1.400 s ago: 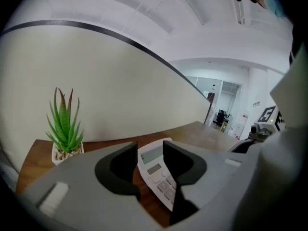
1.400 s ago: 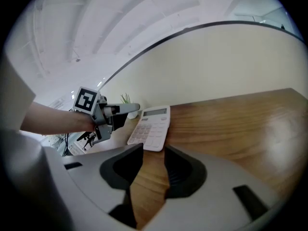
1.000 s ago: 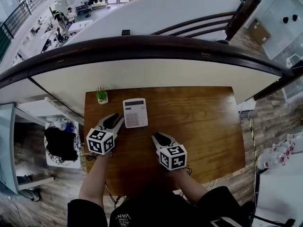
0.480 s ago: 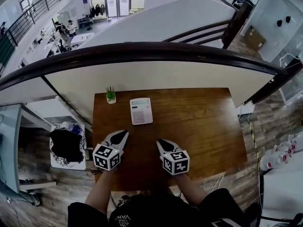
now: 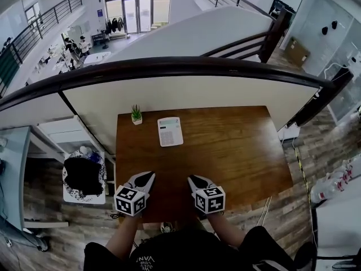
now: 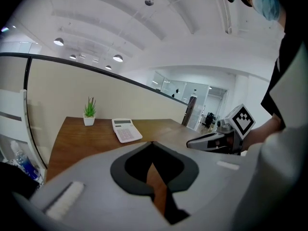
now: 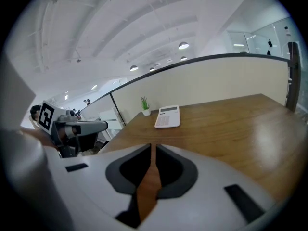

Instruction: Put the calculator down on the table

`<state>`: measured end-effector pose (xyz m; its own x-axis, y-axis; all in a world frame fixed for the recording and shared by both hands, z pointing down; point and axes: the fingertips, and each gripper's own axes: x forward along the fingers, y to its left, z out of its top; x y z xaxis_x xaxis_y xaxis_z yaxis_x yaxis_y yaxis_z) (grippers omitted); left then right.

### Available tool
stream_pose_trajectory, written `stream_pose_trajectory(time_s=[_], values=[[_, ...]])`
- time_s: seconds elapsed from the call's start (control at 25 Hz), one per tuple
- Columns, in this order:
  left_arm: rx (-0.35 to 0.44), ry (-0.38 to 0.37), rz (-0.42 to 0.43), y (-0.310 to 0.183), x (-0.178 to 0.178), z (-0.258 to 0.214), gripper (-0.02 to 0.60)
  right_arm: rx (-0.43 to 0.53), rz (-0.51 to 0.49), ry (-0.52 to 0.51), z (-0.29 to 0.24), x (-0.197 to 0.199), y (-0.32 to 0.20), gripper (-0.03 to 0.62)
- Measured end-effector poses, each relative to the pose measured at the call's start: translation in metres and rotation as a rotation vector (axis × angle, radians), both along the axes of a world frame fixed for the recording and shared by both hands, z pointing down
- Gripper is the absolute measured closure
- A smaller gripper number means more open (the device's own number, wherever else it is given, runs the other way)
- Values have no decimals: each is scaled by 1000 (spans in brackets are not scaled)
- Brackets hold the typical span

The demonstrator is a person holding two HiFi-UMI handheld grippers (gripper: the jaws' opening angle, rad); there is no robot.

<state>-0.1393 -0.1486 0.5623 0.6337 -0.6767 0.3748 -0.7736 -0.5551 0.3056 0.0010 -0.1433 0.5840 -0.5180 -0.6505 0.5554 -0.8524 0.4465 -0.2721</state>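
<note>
**A:** Where is the calculator point(image 5: 170, 131)?

**B:** It lies flat on the table point(image 5: 237, 151), near the far edge. It is close to the plant point(image 5: 136, 115) in the far left corner. I think the job is done.

**A:** What are your tools doing?

**B:** My left gripper point(image 5: 150, 175) is squeezed tight with nothing in it. My right gripper point(image 5: 192, 178) has just been closing. Only a thin crack is left, and nothing is in it either. Both are at the near edge, well away from the calculator.

**A:** So what now?

**B:** I'd hold them here and not bump it. It lies a bit crooked, but it's all on the wood, so I'd leave it.
</note>
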Motion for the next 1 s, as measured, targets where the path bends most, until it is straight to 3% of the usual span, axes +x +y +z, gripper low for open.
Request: stream_pose_trajectory(time_s=[0.44, 1.0], values=[[65, -1, -33, 53, -7, -19, 569, 18, -8, 7, -7, -8, 47, 553], [30, -30, -18, 102, -11, -7, 569, 4, -39, 19, 0, -21, 81, 569]])
